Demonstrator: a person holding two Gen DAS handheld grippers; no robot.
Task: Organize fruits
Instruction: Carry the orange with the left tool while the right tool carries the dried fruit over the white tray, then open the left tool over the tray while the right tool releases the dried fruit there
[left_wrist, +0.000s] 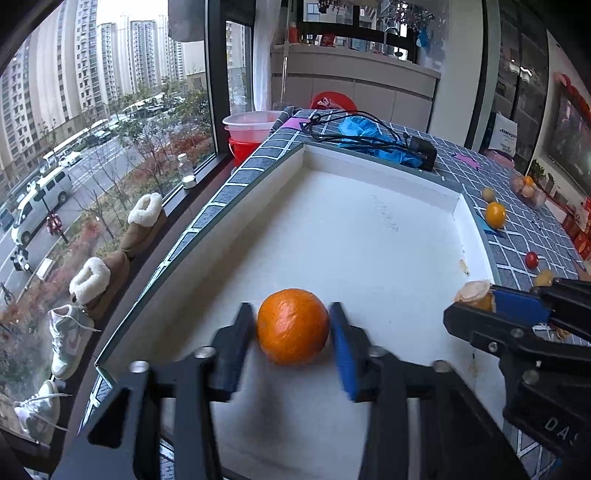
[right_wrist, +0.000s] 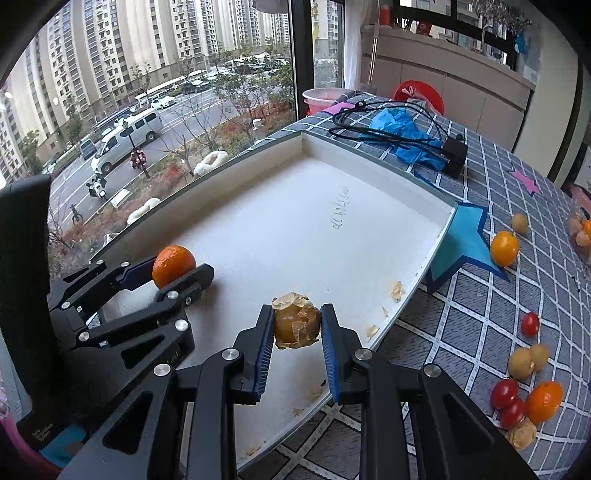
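By the window at the left, the left gripper (left_wrist: 293, 332) sat low over the white tray (left_wrist: 388, 236) with the orange (left_wrist: 293, 326) between its pads. A sliver of daylight showed on each side of the fruit, so the jaws stood a little wider than the orange rather than pressing it, and the fruit rested on the tray floor near the window-side wall. It lay straight ahead of that gripper, round, with no long axis to mind.

Further right, the right gripper (right_wrist: 297, 326) pointed down over the tray's near right edge with a husked yellow fruit (right_wrist: 296, 320) between its blue pads. The left pad looked to touch it, the right stood just off; whether it was still truly gripped I could not tell. Being round, it could roll toward the low rim just beside it once free. Bits of husk (right_wrist: 397, 290) lay on the tray floor there.

Right of the tray, on the checked cloth (right_wrist: 461, 317), waited the unsorted fruit: a yellow-orange one (right_wrist: 504, 248) beside the blue star (right_wrist: 463, 240), cherry tomatoes (right_wrist: 530, 324), pale round fruits (right_wrist: 526, 361), another orange one (right_wrist: 543, 401). The right hand was plainly nearer all of these; only the tray rim lay between
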